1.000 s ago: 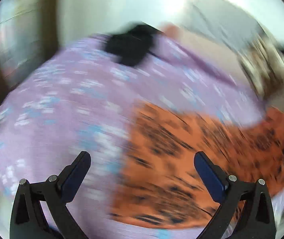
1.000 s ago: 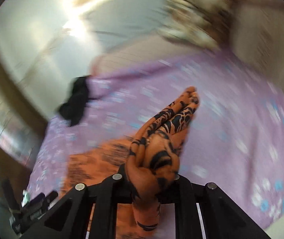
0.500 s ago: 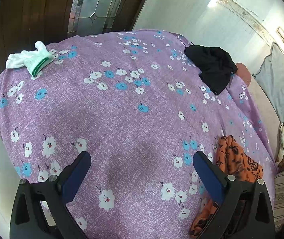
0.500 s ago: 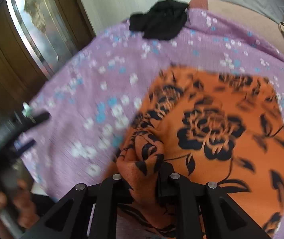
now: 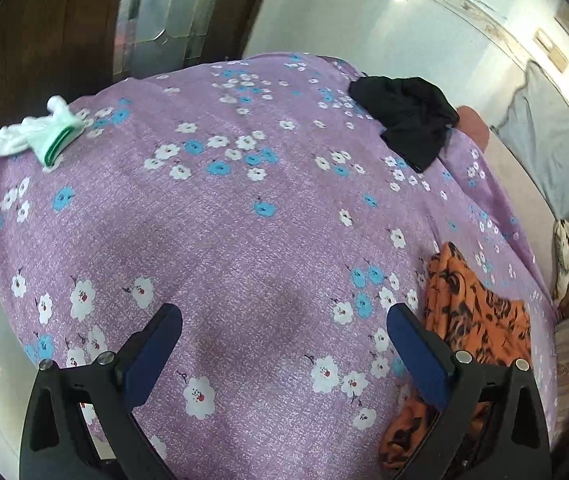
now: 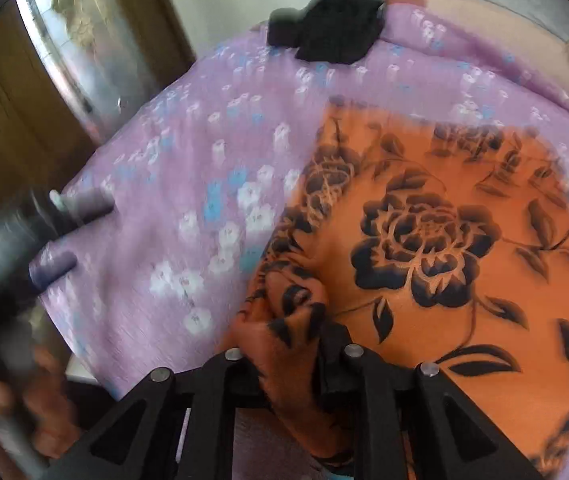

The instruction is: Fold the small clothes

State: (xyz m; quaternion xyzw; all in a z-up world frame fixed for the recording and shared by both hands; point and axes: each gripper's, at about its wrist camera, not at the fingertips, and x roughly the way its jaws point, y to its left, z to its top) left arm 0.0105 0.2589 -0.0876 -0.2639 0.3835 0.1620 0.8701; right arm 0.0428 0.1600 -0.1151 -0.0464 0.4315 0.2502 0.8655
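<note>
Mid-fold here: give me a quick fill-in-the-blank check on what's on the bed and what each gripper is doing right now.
1. The left gripper holds ____ between its wide-apart jaws.
2. The right gripper, jaws opening, has a bunch of the ____ floral garment between them.
3. At the far edge of the purple floral sheet lies a crumpled ____ garment.
4. The white sock pair has a ____ cuff band.

Missing words: nothing; orange; black; green

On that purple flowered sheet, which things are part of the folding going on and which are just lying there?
In the job:
- orange flowered cloth, a bunched corner between the right gripper fingers, now opening
- left gripper, open

Lying about:
- black garment
- white and green cloth
- purple flowered sheet
</note>
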